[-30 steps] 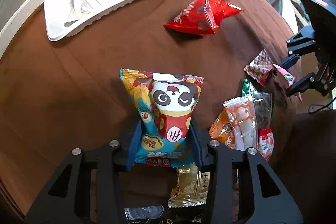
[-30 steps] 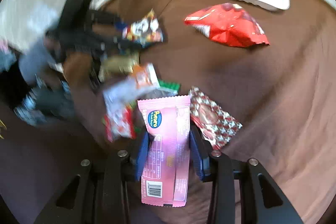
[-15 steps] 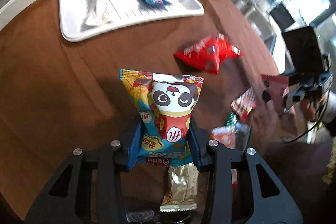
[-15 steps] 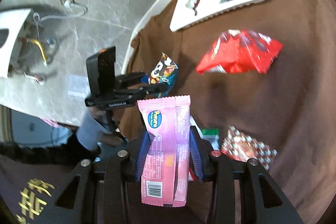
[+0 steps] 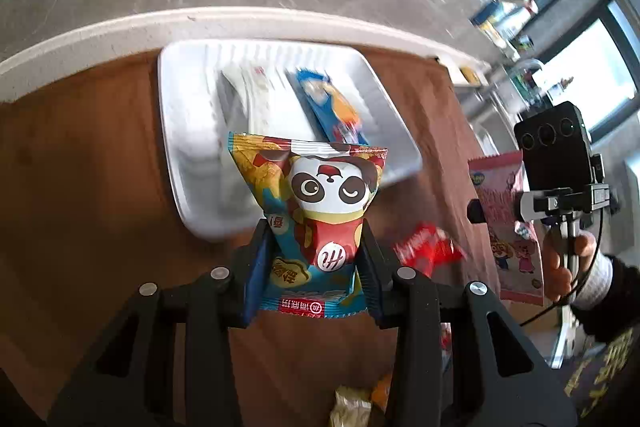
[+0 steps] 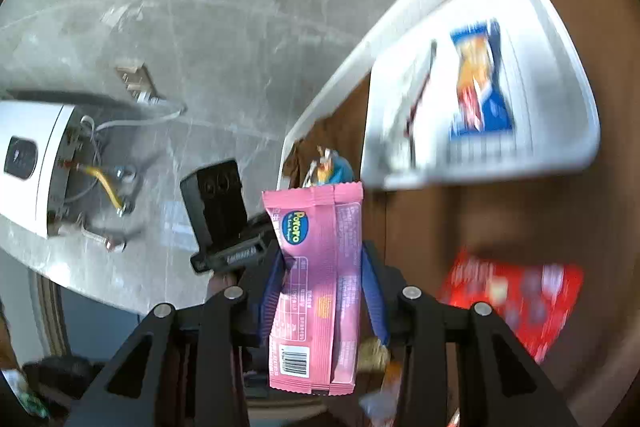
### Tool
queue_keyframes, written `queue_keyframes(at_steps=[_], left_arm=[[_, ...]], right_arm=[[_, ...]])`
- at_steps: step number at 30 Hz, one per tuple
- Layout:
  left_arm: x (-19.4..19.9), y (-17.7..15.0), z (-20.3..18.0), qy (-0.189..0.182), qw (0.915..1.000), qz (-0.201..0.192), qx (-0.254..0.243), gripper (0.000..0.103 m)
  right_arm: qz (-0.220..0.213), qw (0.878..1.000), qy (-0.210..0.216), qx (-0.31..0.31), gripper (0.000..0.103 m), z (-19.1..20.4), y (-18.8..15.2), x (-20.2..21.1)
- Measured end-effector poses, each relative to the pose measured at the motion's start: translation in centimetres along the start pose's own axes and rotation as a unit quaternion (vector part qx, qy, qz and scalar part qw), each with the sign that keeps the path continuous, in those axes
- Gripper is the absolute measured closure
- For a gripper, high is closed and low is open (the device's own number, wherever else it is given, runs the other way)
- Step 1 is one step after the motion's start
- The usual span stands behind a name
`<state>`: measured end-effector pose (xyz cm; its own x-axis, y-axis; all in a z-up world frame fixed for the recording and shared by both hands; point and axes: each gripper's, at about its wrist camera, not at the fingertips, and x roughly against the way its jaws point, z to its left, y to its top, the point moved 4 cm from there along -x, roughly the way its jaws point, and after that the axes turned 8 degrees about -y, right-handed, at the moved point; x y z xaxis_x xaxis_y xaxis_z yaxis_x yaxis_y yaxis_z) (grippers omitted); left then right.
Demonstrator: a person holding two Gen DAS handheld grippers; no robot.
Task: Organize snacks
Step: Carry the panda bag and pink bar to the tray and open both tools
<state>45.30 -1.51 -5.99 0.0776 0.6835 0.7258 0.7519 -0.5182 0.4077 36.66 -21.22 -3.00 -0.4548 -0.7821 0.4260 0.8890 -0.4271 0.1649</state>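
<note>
Left gripper (image 5: 310, 263) clamps the panda bag (image 5: 316, 215); right gripper (image 6: 320, 291) clamps the pink bar (image 6: 320, 267). Tray (image 5: 188, 131) holds seemingly two packets; only the right view shows a wall heater (image 6: 36, 163).

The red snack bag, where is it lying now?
In the left wrist view the red snack bag lies on the brown cloth, right of the left gripper, below the white tray.

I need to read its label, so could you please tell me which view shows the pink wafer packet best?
The right wrist view: the pink wafer packet fills the centre, clamped in the right gripper. The left wrist view shows it small at the right edge.
</note>
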Motion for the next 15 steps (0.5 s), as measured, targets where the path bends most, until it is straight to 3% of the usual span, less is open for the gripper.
queue_keyframes(at_steps=[9,15], left_arm=[[-2.5,5.5,4.4,0.031,0.9985,-0.021,0.04,0.065],[-4.3,7.6,6.0,0.079,0.9957,-0.03,0.039,0.064]], right_arm=[[-0.035,0.998,-0.023,-0.045,0.062,-2.0,7.4,-3.2],[-0.048,0.994,-0.079,-0.062,0.056,-3.9,10.6,-5.3]])
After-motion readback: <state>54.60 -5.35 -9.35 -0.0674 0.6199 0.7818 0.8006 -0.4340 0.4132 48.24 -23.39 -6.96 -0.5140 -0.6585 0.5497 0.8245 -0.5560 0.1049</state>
